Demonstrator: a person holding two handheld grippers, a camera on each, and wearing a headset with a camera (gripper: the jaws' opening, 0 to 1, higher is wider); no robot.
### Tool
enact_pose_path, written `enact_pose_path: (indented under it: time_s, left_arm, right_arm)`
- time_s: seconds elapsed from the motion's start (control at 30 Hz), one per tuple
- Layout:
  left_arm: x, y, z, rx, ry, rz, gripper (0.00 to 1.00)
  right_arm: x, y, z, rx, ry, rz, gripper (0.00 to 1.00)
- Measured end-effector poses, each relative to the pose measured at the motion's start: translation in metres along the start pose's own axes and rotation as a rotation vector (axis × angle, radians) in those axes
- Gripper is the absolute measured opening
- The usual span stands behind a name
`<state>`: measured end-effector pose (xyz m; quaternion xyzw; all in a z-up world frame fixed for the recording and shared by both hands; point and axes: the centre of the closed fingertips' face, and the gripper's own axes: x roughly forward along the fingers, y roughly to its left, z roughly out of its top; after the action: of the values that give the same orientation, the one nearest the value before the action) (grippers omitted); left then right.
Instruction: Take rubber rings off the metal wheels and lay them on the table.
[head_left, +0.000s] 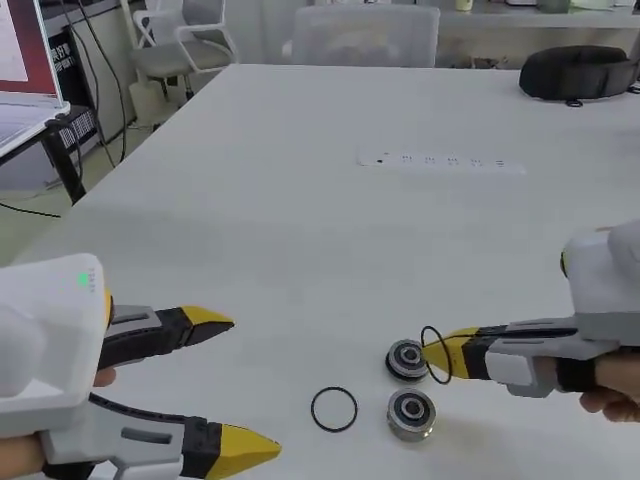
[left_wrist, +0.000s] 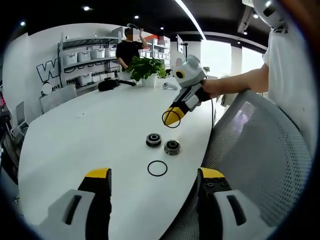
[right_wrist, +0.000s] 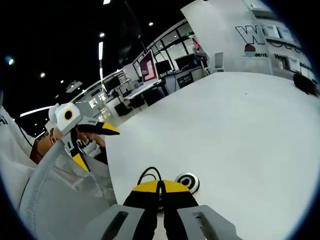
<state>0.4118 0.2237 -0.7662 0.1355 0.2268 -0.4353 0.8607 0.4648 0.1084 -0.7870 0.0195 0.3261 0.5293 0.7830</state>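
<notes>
Head view: two small metal wheels sit toward the near side of the white table (head_left: 300, 200), the far wheel (head_left: 407, 360) just beside the near wheel (head_left: 411, 412), w/ one loose ring (head_left: 334, 409) lying flat just left of the near one. A second one, the held ring (head_left: 436, 355), hangs upright from the right gripper (head_left: 452, 352), right next to the far wheel; can't tell if it touches it. The rings look thin, black, v. light and floppy. I'd guess they stretch and spring back, so breakage is no worry, but rubber is grippy and could cling to a pad on release. Best hold is prob. a pinch across the cord at one spot, as here; a ring lying flat gives little to get under. The wheels look like solid steel w/ bearings, heavy for their size and apt to roll or skid if tugged sideways, so one wants steadying by its rim while a ring is peeled off. Right gripper: jaws pressed together on the cord, and in the right gripper view the loop sticks up past the yellow tips. Left gripper (head_left: 228, 383): jaws spread wide, nothing between them, hovering at the near left, well apart from the wheels; the left gripper view has the loose ring lined up between its tips, further out. Whether either wheel has another ring in its groove is too small to tell.
</notes>
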Motion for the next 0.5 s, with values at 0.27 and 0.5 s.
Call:
enact_pose_path:
  time_s: [0.27,0.5]
  left_arm:
    - [0.000,-0.002,-0.001,-0.012,-0.003,-0.005,0.68]
    - [0.000,-0.001,-0.004,-0.013,0.008,0.003,0.68]
  right_arm:
    - [0.011,0.007,0.001,-0.080,0.007,-0.004,0.00]
    - [0.023,0.004,-0.001,-0.116,0.016,-0.022,0.00]
